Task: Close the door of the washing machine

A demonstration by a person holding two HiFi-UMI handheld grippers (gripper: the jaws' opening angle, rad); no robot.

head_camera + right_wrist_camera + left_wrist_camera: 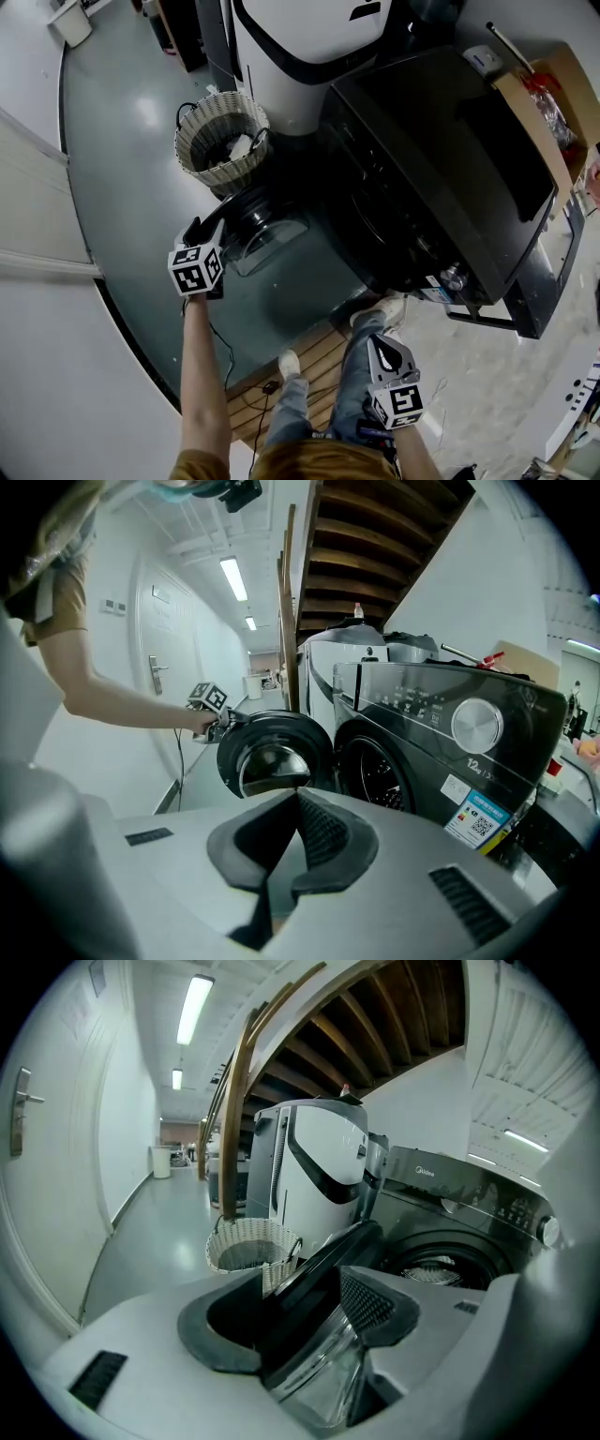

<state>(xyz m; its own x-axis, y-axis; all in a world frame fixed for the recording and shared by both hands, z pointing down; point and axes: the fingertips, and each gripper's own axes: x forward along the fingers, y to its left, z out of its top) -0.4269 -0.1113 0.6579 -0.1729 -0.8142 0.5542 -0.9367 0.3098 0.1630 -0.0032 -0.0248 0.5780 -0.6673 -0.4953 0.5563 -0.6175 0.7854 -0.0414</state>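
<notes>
Grey floor (122,141): wicker basket (225,174) holds something white (241,147); left tool (298,1312) clamps door (267,232).

The right tool (296,803) sat at the lower middle of the frame, its jaws together with nothing between them. Behind it, the washing machine (450,761) stood at right. Its door (272,757) hung open at centre, and the left tool (214,714) was at the door's left edge.

Looks steeply down from the head onto the washing machine (441,159); left, sits right at the open door (319,1288); right, faces both from farther back.
</notes>
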